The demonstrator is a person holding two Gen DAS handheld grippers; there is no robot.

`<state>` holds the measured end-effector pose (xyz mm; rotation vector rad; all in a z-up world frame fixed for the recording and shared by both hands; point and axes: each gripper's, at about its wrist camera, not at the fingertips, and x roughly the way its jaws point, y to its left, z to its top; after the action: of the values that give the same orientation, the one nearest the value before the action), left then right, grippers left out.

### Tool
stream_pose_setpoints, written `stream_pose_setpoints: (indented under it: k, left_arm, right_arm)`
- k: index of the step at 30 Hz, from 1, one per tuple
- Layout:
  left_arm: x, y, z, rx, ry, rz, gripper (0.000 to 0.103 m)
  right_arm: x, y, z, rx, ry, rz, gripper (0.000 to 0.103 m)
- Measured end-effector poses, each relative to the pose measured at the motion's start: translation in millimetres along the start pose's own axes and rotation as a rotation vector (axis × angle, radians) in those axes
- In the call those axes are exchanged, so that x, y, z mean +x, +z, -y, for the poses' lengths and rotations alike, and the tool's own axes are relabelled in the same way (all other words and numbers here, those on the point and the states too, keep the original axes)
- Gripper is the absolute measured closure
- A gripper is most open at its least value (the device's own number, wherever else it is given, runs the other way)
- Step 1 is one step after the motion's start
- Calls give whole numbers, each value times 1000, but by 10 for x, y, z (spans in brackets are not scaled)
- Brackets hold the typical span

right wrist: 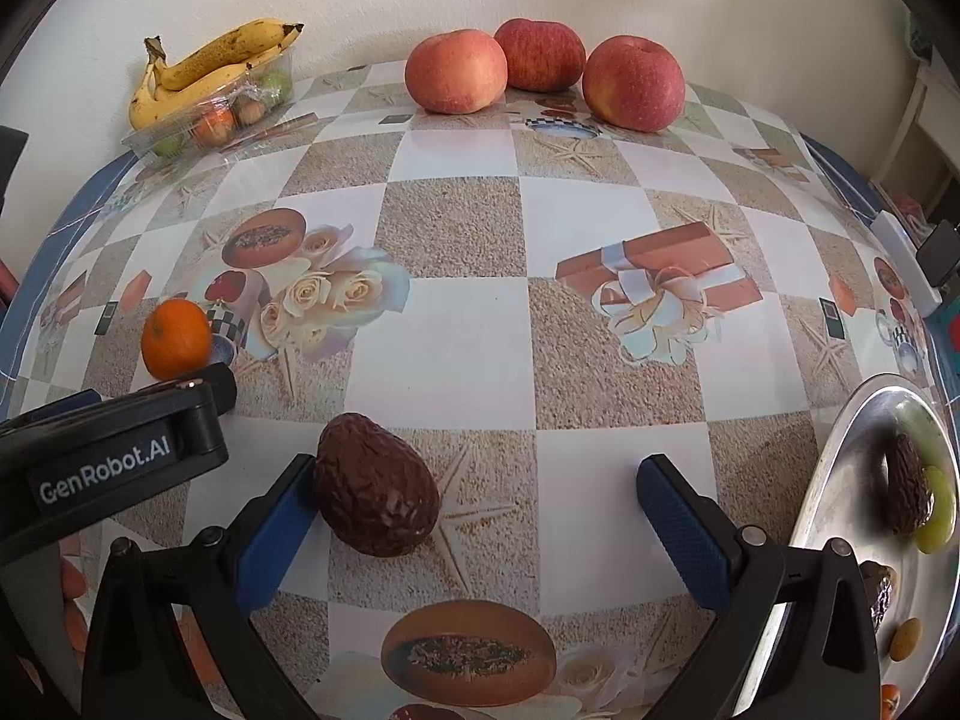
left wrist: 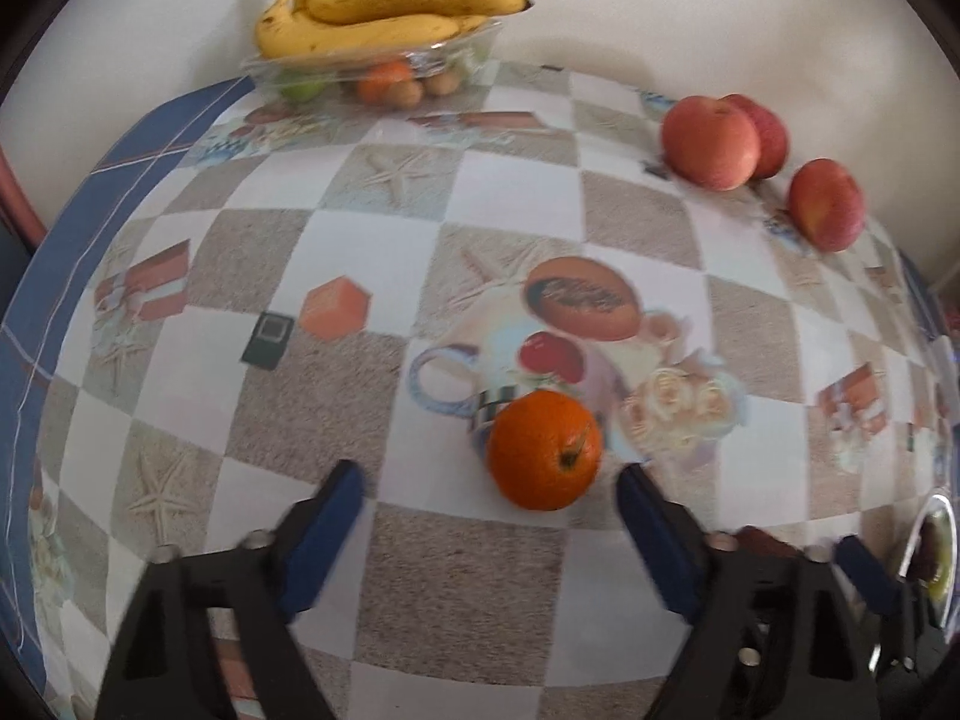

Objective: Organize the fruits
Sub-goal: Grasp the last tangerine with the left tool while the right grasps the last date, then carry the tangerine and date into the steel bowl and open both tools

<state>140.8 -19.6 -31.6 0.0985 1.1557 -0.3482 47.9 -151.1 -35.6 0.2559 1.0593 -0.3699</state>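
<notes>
1. The left gripper [left wrist: 489, 483] hangs released over the checked tablecloth [left wrist: 420, 570]; the orange [left wrist: 543, 449] lies just ahead of its tips, nearer the 3 o'clock finger, untouched.
2. The right gripper [right wrist: 477, 477] is also released, its 9 o'clock finger right against the avocado [right wrist: 376, 485], the other well clear.
3. The metal plate [right wrist: 840, 480] at 3 o'clock already holds fruit; 3 apples [right wrist: 456, 71] wait at 12 o'clock.
4. I'd centre each fruit between the fingers before squeezing, gently on that wrinkled avocado.
</notes>
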Motion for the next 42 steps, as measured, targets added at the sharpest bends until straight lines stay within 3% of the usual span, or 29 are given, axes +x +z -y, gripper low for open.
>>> stream_pose_setpoints:
  k: [2,4,5,7,10,11,14,28,35,42]
  left_arm:
    - [-24,7,16,-2,-35,4,35]
    - [-44,8,20,-4,-58,3,55]
    - [-44,-2,31,-5,-66,1,66]
    - [-56,21,35,-17,-92,-7,66]
    - [-75,73,35,-37,-120,-9,66]
    - [-87,76,39,-41,-124,-10,66]
    - [-149,67,39,-66,-140,-18,66]
    - [-712,-238,346,-48,-191,-14,66]
    - [-886,-438,795,34,-257,-18,66]
    - [-933,-680,1500,197,-345,-20,66]
  right_arm:
    - [12,27,-8,2,-1,-17,0]
    - [3,37,-18,3,11,-22,2]
    - [-18,41,-23,3,23,-14,8]
    - [-56,49,-32,8,31,2,22]
    - [-107,83,-15,20,78,-1,53]
    - [-121,97,6,34,121,-9,69]
    - [-159,101,59,77,183,-22,68]
    - [-702,-42,281,111,230,54,68]
    - [-993,-244,597,106,184,81,68]
    - [-1169,-412,1134,166,92,106,68]
